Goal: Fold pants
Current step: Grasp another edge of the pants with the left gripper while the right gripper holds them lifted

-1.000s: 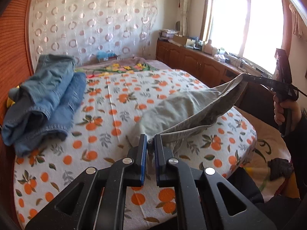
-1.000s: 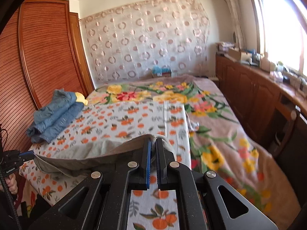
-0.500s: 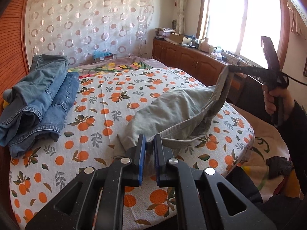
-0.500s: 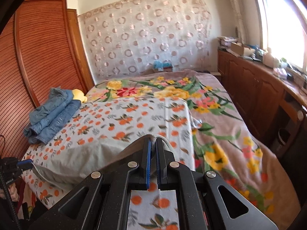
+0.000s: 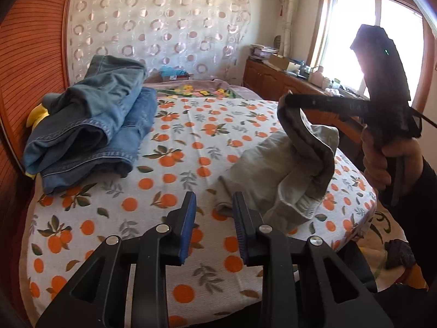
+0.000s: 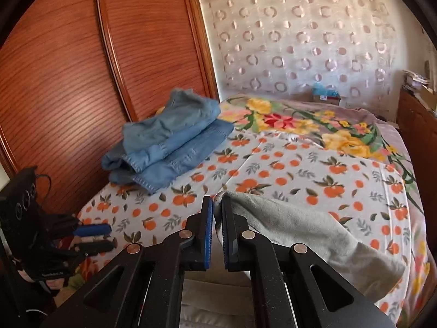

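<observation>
Grey-green pants [image 5: 284,169] lie bunched near the front right of the bed, on the orange-print sheet [image 5: 174,147]. My left gripper [image 5: 213,210] is open and empty, just left of the pants' lower edge. My right gripper [image 6: 215,213] is shut on the pants [image 6: 286,218], holding one edge lifted; in the left wrist view it [image 5: 286,99] holds the waistband up above the heap. The left gripper also shows open in the right wrist view [image 6: 94,236].
Folded blue jeans [image 5: 90,125] are stacked at the left of the bed by the wooden wardrobe doors [image 6: 68,68]. A floral blanket [image 6: 314,120] covers the far bed. Wooden cabinets [image 5: 275,79] with clutter run under the window at right.
My left gripper has opened and let go of the pants, which dropped into a heap. My right gripper has swung left, carrying its edge toward the left gripper.
</observation>
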{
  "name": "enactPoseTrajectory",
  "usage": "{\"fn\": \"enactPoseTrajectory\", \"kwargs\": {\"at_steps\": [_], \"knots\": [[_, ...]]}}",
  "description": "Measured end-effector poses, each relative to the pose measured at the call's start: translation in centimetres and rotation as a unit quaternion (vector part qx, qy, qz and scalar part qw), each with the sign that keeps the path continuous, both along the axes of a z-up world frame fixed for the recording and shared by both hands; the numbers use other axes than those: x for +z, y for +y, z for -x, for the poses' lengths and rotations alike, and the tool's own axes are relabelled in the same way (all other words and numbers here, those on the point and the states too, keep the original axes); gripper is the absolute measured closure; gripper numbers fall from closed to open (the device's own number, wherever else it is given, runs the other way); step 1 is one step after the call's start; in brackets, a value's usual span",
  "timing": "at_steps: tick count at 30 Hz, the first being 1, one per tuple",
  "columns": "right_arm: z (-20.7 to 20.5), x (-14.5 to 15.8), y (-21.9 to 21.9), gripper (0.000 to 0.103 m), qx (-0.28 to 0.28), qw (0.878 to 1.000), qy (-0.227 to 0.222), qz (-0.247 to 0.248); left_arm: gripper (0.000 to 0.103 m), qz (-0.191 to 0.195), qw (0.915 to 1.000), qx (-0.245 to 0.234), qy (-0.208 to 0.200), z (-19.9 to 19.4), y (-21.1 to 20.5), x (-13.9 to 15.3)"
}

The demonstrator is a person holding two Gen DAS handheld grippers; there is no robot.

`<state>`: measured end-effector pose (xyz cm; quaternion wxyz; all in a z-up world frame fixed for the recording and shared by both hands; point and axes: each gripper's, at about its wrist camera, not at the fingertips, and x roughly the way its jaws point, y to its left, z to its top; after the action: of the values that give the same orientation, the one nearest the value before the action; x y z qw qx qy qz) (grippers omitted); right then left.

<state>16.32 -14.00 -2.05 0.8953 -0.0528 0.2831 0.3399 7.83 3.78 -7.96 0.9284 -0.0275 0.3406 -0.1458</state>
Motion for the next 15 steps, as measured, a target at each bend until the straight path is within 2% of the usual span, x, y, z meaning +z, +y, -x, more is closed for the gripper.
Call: {"fn": "enactPoseTrajectory", "kwargs": {"at_steps": [5,9,15], "knots": [[-0.7,-1.4,-0.4,0.082,-0.014,1.0,0.02,0.013,0.074,0.0,1.0,0.004,0.0,-0.3,0.4,-0.3],[0.2,-0.6,-1.6,0.079,-0.033,0.999,0.011,0.014,0.074,-0.002,1.0,-0.009,-0.003,-1.2,-0.7,0.1],[4.5,-1.0,-5.6,0.077,-0.069,0.997,0.007,0.011,0.074,-0.016,0.9986,-0.05,-0.006,-3.5,-3.9,1.0]]}}
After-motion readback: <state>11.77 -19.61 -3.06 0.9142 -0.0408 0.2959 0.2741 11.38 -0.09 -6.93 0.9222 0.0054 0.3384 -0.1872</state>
